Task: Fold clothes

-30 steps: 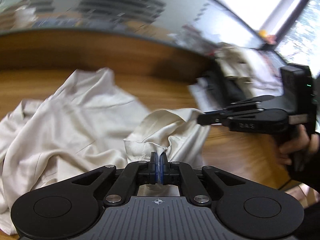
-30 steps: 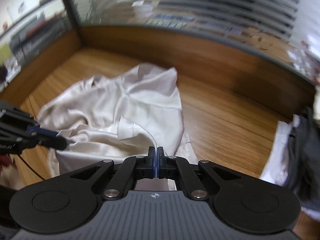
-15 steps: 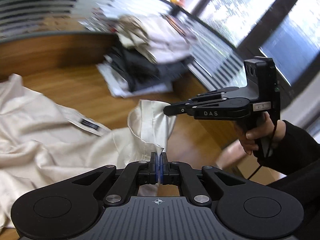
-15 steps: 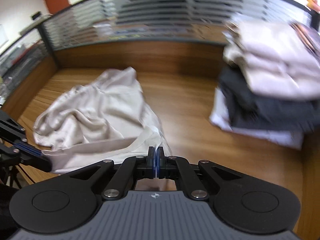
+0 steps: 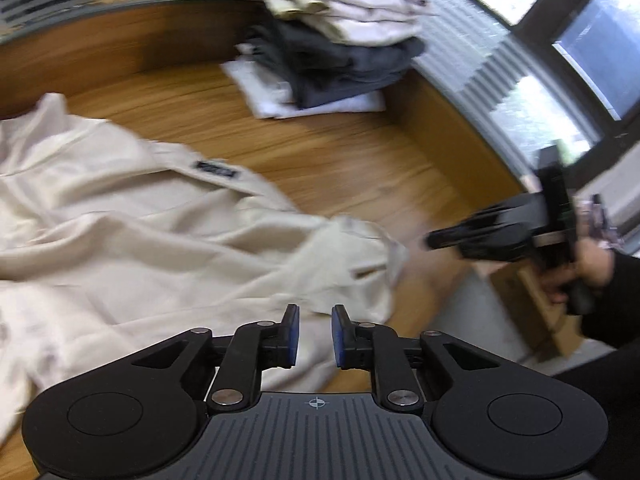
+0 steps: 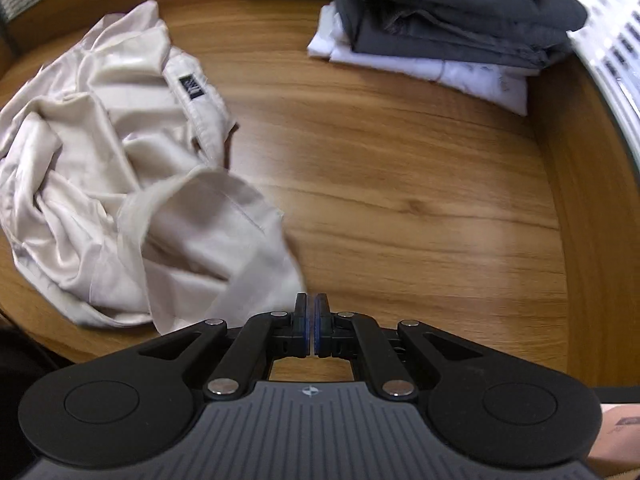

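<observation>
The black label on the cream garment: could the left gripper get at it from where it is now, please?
Probably yes. The left gripper is open, and the black label lies face up on the cream garment ahead of it. Only flat, loose cloth lies between them; the right gripper is off to the side.

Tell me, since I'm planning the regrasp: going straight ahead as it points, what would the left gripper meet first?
Probably the cream garment: the open left gripper has its fabric directly ahead, with the wooden table beyond. Blur makes depth uncertain.
</observation>
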